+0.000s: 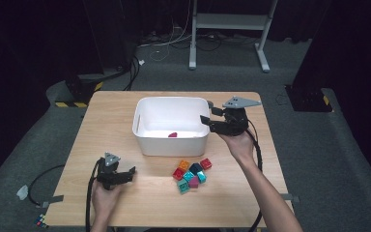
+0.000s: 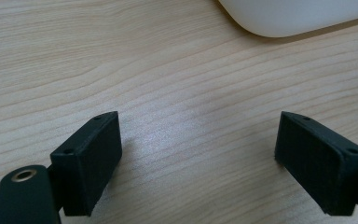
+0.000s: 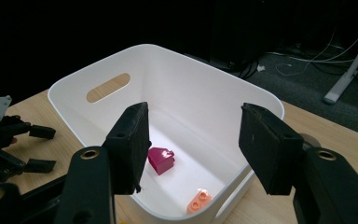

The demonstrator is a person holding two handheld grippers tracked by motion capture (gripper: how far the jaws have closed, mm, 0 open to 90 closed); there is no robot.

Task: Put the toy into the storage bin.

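**Open gripper hangs over white bin as bricks wait on the table**

The right gripper (image 1: 207,112) hangs at the right-hand rim of a white bin (image 1: 147,145) on a wooden table (image 1: 111,111), its two black jaws spread apart with nothing between them. Seen from the right gripper view, the jaws frame the inside of the bin, where a magenta brick (image 3: 161,160) lies on the white floor and an orange brick (image 3: 199,200) rests nearer the close wall. From the high view the magenta brick shows as a small spot near the bin's front wall, right of centre. An oval handle slot (image 3: 108,87) is cut into the bin's far end wall.

The left gripper (image 1: 131,174) sits low over the front left part of the table, well apart from the bin, held in the person's left hand (image 1: 104,198). Its jaws, too, stand wide apart and empty; the left gripper view shows bare wood grain between them and a rounded corner of the bin at the top edge.

A cluster of small bricks (image 1: 192,175), red, orange, teal, dark blue and magenta, lies touching one another on the table just in front of the bin's right corner, between the two grippers. The person's right hand (image 1: 240,145) holds the right gripper from below, the forearm reaching in from the bottom edge.
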